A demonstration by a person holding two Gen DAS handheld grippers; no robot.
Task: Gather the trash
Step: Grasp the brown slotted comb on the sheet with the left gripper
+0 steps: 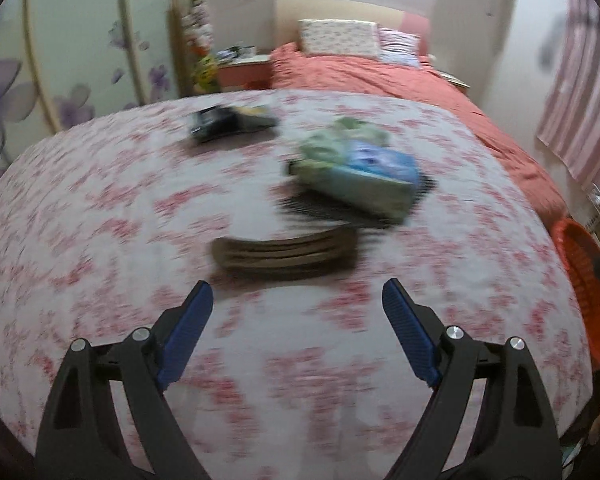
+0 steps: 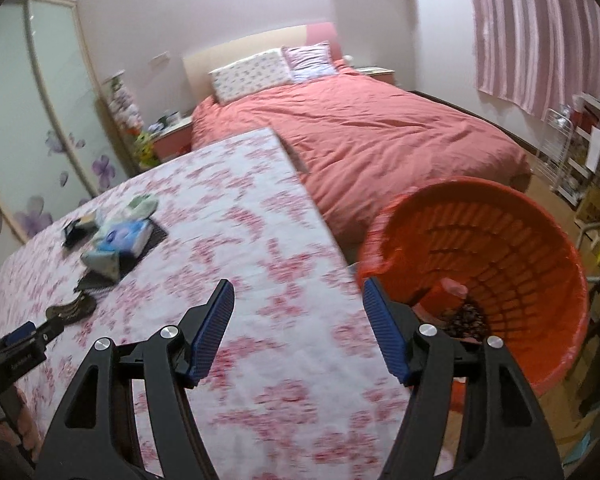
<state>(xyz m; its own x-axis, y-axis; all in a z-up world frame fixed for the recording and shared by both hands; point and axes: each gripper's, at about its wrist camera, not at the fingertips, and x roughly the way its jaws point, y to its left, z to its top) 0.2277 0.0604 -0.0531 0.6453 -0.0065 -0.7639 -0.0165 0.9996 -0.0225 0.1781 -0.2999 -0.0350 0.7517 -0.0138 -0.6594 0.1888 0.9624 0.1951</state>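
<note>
My left gripper [image 1: 298, 300] is open and empty above a table with a pink floral cloth [image 1: 100, 208]. Just beyond its fingertips lies a flat brown piece of trash [image 1: 284, 258]. Farther off lie a blue and green tissue pack [image 1: 364, 172] on a dark mat and a black wrapper [image 1: 228, 120]. My right gripper [image 2: 298, 300] is open and empty over the table's right edge, beside an orange trash basket [image 2: 500, 240] holding a red item and dark scraps. The tissue pack [image 2: 116, 240], the brown piece [image 2: 72, 308] and my left gripper [image 2: 20, 344] show at the left of the right wrist view.
A bed with a salmon quilt [image 2: 380, 136] stands behind the table. A wardrobe with flower-print doors [image 1: 60, 60] is at the left. A nightstand [image 1: 244, 68] sits beside the bed. A striped curtain [image 2: 540, 28] and a white rack [image 2: 560, 152] are at the right.
</note>
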